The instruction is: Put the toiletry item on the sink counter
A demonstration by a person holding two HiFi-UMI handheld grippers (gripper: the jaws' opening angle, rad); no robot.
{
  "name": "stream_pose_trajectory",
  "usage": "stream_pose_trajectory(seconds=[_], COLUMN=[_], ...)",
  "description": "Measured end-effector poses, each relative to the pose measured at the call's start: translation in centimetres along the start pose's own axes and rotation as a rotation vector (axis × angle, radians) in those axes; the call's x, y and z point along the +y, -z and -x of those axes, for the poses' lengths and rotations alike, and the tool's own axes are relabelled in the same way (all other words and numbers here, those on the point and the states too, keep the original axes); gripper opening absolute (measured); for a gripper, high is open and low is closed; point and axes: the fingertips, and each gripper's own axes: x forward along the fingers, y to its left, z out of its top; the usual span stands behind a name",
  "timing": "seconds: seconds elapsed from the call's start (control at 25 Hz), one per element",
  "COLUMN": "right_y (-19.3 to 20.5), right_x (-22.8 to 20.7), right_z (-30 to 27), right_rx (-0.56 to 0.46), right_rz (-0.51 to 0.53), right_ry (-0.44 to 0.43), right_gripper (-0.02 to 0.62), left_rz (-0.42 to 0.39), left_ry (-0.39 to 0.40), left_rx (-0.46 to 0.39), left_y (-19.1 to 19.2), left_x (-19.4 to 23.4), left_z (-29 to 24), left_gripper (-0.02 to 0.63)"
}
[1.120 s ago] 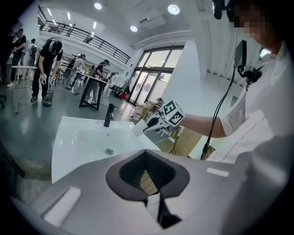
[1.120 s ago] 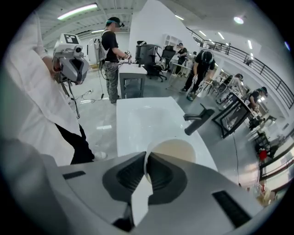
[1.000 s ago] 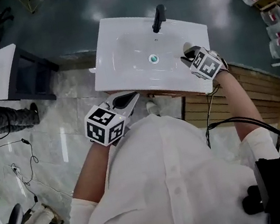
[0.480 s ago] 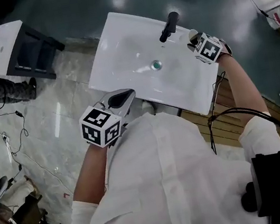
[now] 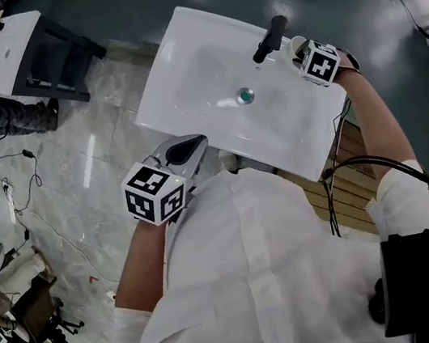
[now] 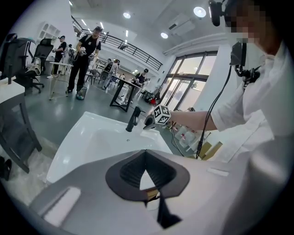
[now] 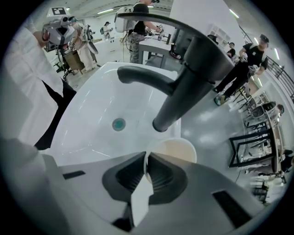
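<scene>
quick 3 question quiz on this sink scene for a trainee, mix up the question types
1. Which thing is the right gripper shut on?
A) a toothbrush
B) the rim of a round cream cup
C) a bar of soap

2. True or false: the left gripper has its jaws together with nothing between them.

3. Fill the blank: the cup is right beside the base of the black ____ at the back of the white ceramic sink.

Key
1. B
2. True
3. tap
</scene>
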Motion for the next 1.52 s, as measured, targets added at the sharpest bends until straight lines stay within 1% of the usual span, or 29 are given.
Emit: stream_pose_trajectory(seconds=[0.28,0.32,0.4,0.44,0.56,0.84,0.96,1.12,1.16,1.24,1.4,1.52], right_y=[-1.0,-1.1,-1.3,-1.5,-1.8,-2.5,-2.9,-4.0,-4.4,-5.1,-6.8,-9.9], right_x=[0.2,0.1,0.1,0.1,-0.1,0.4,0.7,1.9,2.4,3.9,9.2,14.7], right_z=[-0.4,-0.5,-0.6,-0.5,0.2,2.9,4.6,7.4,8.1,9.4,12.0,14.1], right_rx=[-0.022,-0.023,-0.036,-0.042,-0.052,-0.094,-0.113,-0.165,-0.182,-0.219,-0.311,-0.441], right_rz=[0.012,0.009,-0.011,-0.018,-0.014,-0.091,-0.135,-0.248,-0.278,-0.342,-0.505,-0.653], right_ry=[-0.02,-0.021,-0.021,-0.018,0.001,0.041,0.082,0.151,0.167,0.197,0.252,0.248], right_gripper=[0.011,0.016,0.057,0.064,0.077,0.081,0.081,0.075,0.052,0.026,0.006,0.005], left_rz=[0.018,0.018,0.015,0.013,0.004,-0.028,-0.048,-0.086,-0.094,-0.114,-0.169,-0.194], left_ry=[-0.002,0.0,0.006,0.009,0.019,0.053,0.083,0.133,0.147,0.174,0.195,0.206], left_rx=[0.001,0.0,-0.002,-0.003,-0.002,0.006,0.012,0.022,0.023,0.028,0.038,0.045], left_y=[0.0,0.1,0.0,0.0,-0.1,-0.1,0.0,0.1,0.1,0.2,1.4,3.2], left_x=[0.3,0.5,0.6,0.5,0.5,0.6,0.6,0.6,0.6,0.5,0.0,-0.5], left_z=[0.2,0.1,0.0,0.1,0.2,0.7,0.9,2.0,2.5,3.4,5.5,7.9], left_gripper=[0.005,0.005,0.005,0.005,0.005,0.005,0.005,0.005,0.005,0.005,0.005,0.005])
